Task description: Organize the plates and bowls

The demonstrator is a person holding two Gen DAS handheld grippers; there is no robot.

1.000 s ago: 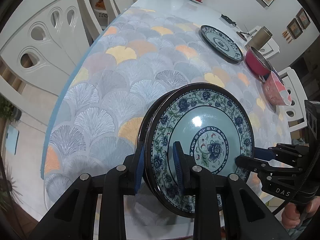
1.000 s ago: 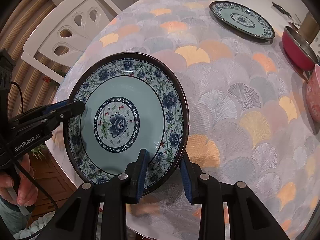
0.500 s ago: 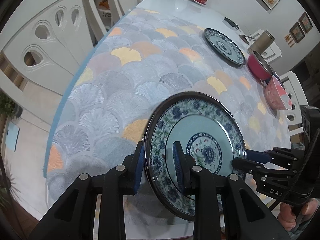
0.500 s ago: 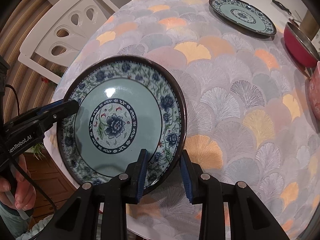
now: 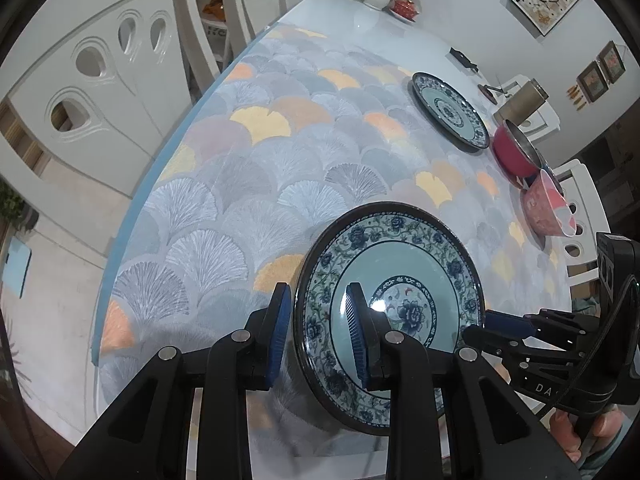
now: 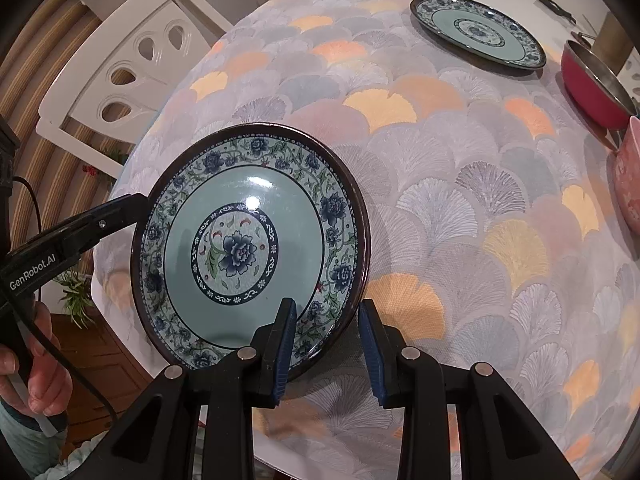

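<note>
Fan-patterned tablecloth [image 5: 248, 184]: two floral plates [image 5: 394, 308] [image 5: 450, 110] (one gripped), two bowls [image 5: 514, 150] [image 5: 546, 210].

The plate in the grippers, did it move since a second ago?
Yes. The plate tipped from steeply on edge toward flatter. The left gripper and right gripper still pinch its rim on opposite sides. The far plate, red pot and pink bowl stayed put on the tablecloth.

Pink bowl [image 6: 629, 184] cropped at right edge; underside of plate [image 6: 248, 248] hidden.
</note>
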